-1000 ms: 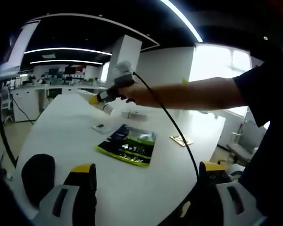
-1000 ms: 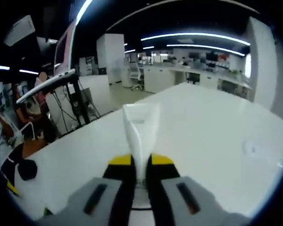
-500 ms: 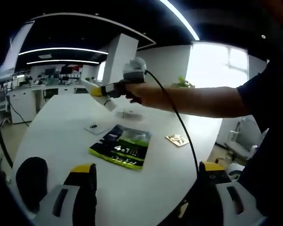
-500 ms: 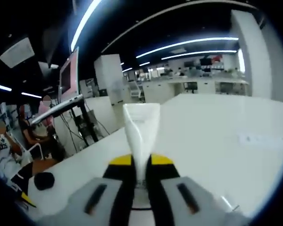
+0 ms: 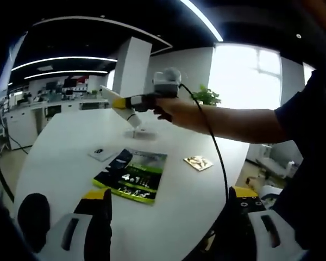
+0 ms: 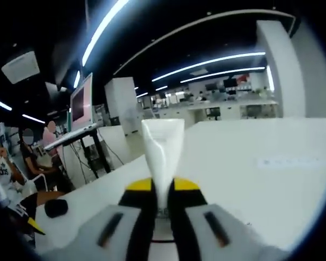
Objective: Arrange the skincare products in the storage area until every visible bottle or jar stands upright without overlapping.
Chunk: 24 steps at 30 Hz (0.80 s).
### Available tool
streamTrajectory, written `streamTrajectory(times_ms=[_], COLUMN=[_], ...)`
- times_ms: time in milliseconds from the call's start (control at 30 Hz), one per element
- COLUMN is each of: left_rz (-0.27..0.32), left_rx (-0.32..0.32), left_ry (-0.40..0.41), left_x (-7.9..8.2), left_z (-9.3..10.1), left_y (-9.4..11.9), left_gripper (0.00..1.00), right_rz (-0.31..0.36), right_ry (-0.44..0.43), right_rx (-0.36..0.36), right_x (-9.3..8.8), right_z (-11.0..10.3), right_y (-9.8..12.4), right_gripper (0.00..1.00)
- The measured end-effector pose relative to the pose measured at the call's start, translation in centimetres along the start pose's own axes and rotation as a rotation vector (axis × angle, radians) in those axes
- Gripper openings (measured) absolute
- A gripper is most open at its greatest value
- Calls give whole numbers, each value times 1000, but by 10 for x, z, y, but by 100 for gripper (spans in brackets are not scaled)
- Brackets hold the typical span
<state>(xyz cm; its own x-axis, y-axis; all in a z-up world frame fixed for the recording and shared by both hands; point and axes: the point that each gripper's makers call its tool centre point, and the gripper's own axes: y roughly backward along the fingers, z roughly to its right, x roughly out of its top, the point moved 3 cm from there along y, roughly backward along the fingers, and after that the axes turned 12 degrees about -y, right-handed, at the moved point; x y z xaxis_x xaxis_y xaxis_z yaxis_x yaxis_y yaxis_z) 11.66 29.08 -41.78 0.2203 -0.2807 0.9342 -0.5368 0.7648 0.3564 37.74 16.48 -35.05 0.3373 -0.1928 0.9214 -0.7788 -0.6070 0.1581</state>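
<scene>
White tube (image 6: pixel 162 157) clamped between right gripper (image 6: pixel 162 187) jaws, held above white table (image 6: pixel 250 179); also seen at (image 5: pixel 121 105). Left gripper (image 5: pixel 165 201) jaws spread, holding nothing, low over table. Green-black packet (image 5: pixel 131 175), small gold sachet (image 5: pixel 198 162) flat on table.

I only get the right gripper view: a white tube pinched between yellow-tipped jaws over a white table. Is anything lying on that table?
Observer: Yes, the left gripper view shows a green and black packet lying flat on the white table.
Operator: Anything beside it?
Observer: A small gold-patterned sachet, apart from it.
Operator: And the other gripper?
Observer: The left gripper is open and empty, well short of your white tube.
</scene>
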Motion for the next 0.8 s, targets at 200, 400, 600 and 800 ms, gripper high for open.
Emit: streamTrajectory(times_ms=[200, 400, 600, 800], left_rz=[-1, -8, -12, -17], left_rx=[-22, -61, -91, -110], left_ry=[-10, -23, -41, -53], left_x=[6, 9, 15, 20], left_z=[6, 14, 20, 26], left_y=[-7, -19, -27, -35], left_gripper=[90, 89, 89, 89], right_rz=[87, 149, 188, 208], right_ry=[-7, 15, -3, -32], right_rx=[-23, -63, -115, -158], right_x=[17, 26, 29, 23], right_z=[13, 23, 48, 73], right_y=[36, 70, 94, 115], right_gripper=[6, 6, 6, 6])
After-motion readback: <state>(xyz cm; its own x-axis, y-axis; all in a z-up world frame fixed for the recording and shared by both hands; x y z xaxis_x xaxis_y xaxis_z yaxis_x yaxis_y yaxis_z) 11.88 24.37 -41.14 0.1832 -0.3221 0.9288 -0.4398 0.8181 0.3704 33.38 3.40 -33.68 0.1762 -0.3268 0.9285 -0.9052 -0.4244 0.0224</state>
